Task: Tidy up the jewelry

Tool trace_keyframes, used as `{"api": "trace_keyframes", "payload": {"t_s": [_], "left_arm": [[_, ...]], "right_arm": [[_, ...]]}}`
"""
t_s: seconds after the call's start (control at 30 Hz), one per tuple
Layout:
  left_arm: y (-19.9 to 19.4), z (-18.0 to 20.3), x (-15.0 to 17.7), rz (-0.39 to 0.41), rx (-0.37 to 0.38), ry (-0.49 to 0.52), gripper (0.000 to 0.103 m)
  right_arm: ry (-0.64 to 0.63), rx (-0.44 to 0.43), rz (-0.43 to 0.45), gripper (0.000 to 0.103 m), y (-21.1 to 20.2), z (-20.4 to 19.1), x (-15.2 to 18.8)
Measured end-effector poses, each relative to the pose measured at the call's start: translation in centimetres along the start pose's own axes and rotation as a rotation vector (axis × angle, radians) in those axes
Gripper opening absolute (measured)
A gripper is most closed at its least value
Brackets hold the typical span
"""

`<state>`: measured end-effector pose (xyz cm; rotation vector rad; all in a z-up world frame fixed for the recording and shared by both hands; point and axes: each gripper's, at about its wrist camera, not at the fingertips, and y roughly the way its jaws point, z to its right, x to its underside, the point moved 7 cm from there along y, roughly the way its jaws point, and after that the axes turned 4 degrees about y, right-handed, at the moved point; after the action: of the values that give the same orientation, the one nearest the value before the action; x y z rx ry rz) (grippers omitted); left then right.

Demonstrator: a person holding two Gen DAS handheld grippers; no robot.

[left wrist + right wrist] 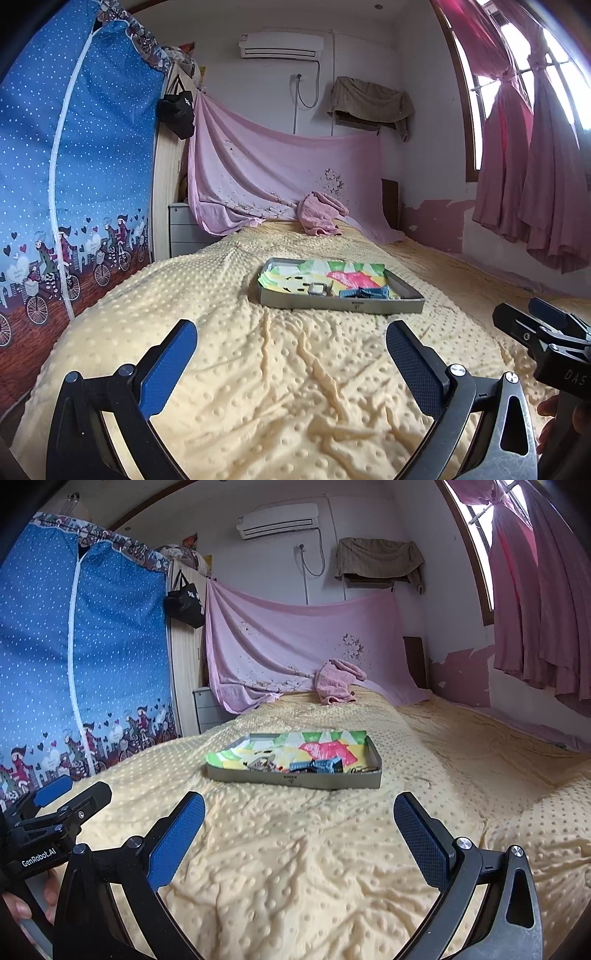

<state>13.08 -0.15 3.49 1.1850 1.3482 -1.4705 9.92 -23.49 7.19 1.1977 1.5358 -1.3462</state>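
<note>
A shallow grey tray (343, 305) (295, 779) lined with colourful paper lies on the yellow dotted bedspread. In it are a blue piece (364, 293) (314, 766) and small metal jewelry pieces (317, 289) (260, 764); their detail is too small to tell. My left gripper (291, 354) is open and empty, well short of the tray. My right gripper (299, 830) is open and empty, also short of the tray. Each gripper shows at the edge of the other's view, the right one (532, 321) and the left one (70, 794).
The bedspread (277, 387) covers the bed. A pink towel (321, 214) lies near the head. A blue fabric wardrobe (74, 166) stands left, grey drawers (184, 232) beside it. Pink curtains (535, 166) hang at the right window.
</note>
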Motion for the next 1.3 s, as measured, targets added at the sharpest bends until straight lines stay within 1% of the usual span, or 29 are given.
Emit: {"api": "trace_keyframes", "payload": {"t_s": [0.23,0.37,0.5,0.7,1.1,1.3], "left_arm": [[-1.3,0.1,0.8,-0.012,0.016,-0.002,0.103],[-1.8,0.3,1.4,-0.018,0.01,0.006,0.103],[-1.7,0.2,2.4,-0.04,-0.001,0.016,0.103],[-1.4,-0.3,3.1,-0.055,-0.002,0.001,0.103],[-1.1,-0.2,4.1,-0.081,0.013,0.003,0.103],[-1.2,0.1,4.2,-0.078,0.017,0.007,0.103]], "right_arm": [[-0.004,0.006,-0.021,0.101,-1.3,-0.2,1.4],[0.004,0.024,-0.03,0.101,-1.6,-0.1,2.0],[0.003,0.028,-0.036,0.101,-1.6,0.1,2.6],[-0.004,0.034,-0.054,0.101,-1.2,0.2,3.4],[-0.008,0.053,-0.07,0.101,-0.6,0.6,3.9],[-0.009,0.052,-0.07,0.101,-0.5,0.6,3.9]]}}
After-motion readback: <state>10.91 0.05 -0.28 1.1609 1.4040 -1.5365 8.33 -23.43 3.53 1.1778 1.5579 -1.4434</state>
